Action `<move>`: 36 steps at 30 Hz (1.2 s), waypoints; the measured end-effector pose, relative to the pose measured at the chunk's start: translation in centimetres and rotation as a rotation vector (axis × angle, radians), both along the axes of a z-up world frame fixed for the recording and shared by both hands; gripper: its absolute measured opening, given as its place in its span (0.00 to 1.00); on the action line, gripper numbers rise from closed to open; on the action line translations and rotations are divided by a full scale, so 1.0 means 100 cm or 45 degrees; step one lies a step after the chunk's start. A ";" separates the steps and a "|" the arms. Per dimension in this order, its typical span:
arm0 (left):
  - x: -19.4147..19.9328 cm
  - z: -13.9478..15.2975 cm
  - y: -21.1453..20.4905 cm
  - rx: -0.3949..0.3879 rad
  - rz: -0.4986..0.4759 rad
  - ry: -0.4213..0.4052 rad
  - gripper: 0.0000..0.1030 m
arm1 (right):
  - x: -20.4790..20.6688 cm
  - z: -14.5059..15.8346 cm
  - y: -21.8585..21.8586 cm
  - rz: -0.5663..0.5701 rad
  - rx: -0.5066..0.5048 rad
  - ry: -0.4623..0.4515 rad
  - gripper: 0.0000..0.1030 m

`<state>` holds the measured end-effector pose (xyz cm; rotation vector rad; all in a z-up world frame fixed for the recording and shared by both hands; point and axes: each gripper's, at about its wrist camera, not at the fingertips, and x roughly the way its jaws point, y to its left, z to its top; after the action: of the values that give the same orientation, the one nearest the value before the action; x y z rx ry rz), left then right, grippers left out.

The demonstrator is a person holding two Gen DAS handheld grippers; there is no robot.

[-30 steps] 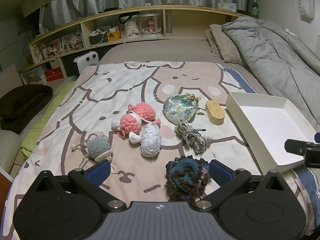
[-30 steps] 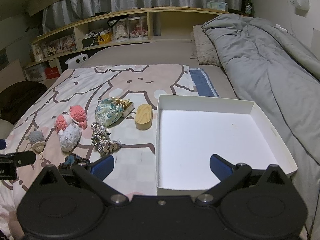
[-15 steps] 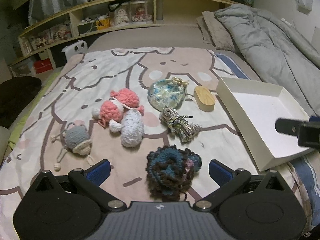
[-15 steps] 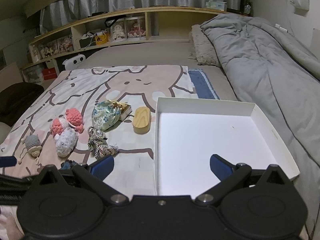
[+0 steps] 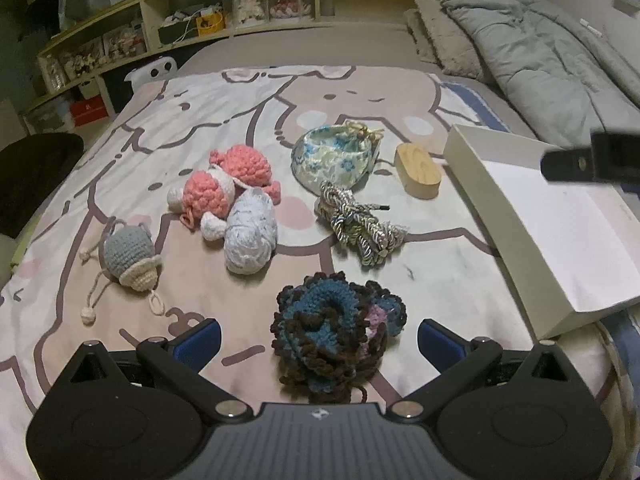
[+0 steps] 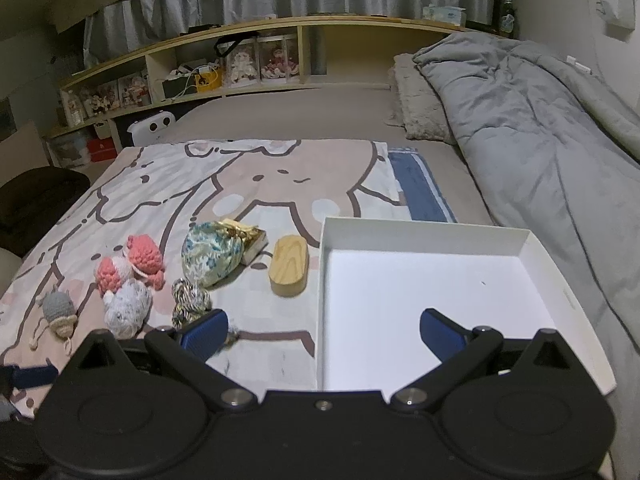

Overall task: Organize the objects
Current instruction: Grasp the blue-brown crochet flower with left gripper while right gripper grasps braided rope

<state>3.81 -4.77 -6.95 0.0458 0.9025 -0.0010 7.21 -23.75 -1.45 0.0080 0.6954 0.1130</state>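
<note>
We have the white box (image 6: 436,280) lying empty on the cartoon-print blanket (image 5: 280,92), its open side up so the loose items beside it can go in. Our right gripper (image 6: 324,330) hangs over the box's near edge, fingers spread and empty, likely waiting. Our left gripper (image 5: 319,338) is also spread wide, straddling the dark blue-and-brown crocheted piece (image 5: 334,328) without yet pinching it, which we judge the first pick. Beyond lie the twisted cord (image 5: 358,224), floral pouch (image 5: 334,158) and wooden oval block (image 5: 418,170).
</note>
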 end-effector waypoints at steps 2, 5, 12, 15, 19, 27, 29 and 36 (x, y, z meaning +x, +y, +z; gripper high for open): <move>0.002 -0.004 0.000 -0.002 0.016 0.001 1.00 | 0.009 0.000 0.001 0.006 0.016 -0.013 1.00; 0.002 -0.010 0.001 -0.005 0.056 -0.017 1.00 | 0.024 -0.001 0.006 0.017 0.037 -0.020 1.00; 0.008 -0.023 -0.001 -0.008 0.070 0.000 1.00 | 0.058 -0.008 0.029 0.126 0.104 -0.023 1.00; 0.010 -0.030 0.001 -0.040 0.090 0.035 1.00 | 0.073 -0.016 0.042 0.213 0.133 0.007 1.00; 0.011 -0.036 0.008 -0.093 0.153 0.051 1.00 | 0.085 -0.034 0.058 0.294 0.129 0.056 1.00; 0.018 -0.052 0.021 -0.182 0.232 0.204 1.00 | 0.097 -0.072 0.080 0.483 0.094 0.190 0.83; 0.018 -0.051 0.023 -0.198 0.232 0.188 1.00 | 0.099 -0.080 0.083 0.511 0.085 0.222 0.76; 0.019 -0.047 0.027 -0.278 0.237 0.147 0.88 | 0.100 -0.095 0.091 0.598 0.115 0.267 0.62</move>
<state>5.70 -2.03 -11.61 -0.2440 1.0149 0.0720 17.19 -14.61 -10.94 -0.0584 0.8921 0.6008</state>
